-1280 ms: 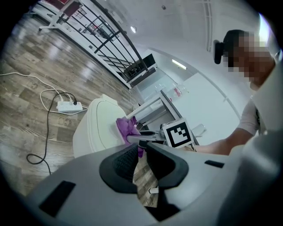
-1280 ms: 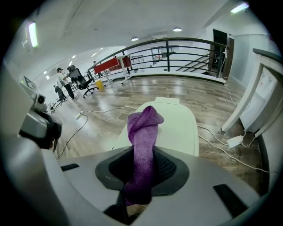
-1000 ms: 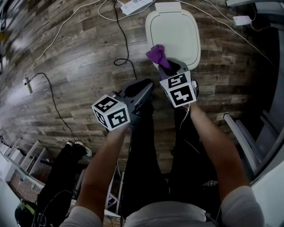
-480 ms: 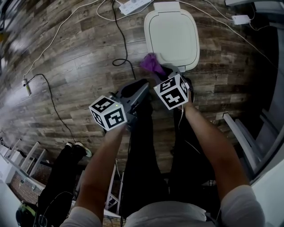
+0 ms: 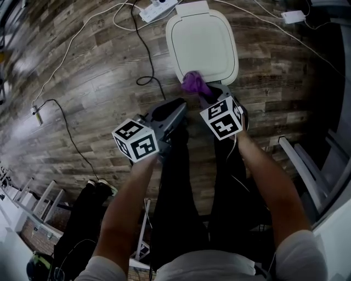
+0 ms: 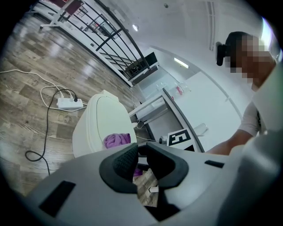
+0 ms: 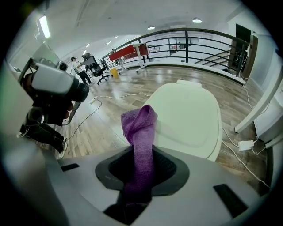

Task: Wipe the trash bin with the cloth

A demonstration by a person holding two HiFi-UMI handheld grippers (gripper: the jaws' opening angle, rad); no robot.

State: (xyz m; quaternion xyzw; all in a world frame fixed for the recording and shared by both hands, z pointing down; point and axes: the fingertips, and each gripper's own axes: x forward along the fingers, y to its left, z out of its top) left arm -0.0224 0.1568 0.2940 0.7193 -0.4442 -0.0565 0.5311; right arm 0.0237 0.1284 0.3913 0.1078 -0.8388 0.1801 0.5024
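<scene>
The white trash bin (image 5: 202,46) stands on the wood floor with its lid closed, also seen in the right gripper view (image 7: 188,117) and the left gripper view (image 6: 95,128). A purple cloth (image 5: 193,82) rests against the near edge of the lid. My right gripper (image 5: 205,92) is shut on that cloth (image 7: 139,128), which sticks up from between the jaws (image 7: 142,165). My left gripper (image 5: 176,107) hangs to the left of the right one, short of the bin, shut and holding nothing (image 6: 140,152). The cloth (image 6: 116,140) shows just beyond it.
A white power strip (image 5: 160,7) and looping cables (image 5: 148,55) lie on the floor left of the bin. A small white adapter (image 5: 289,16) lies to the right. A pale furniture frame (image 5: 301,170) stands at the right, and someone's shoes (image 5: 98,186) at the lower left.
The right gripper swept the cloth left past the lid's front corner, then back right onto the near edge. The left gripper has hardly moved.
</scene>
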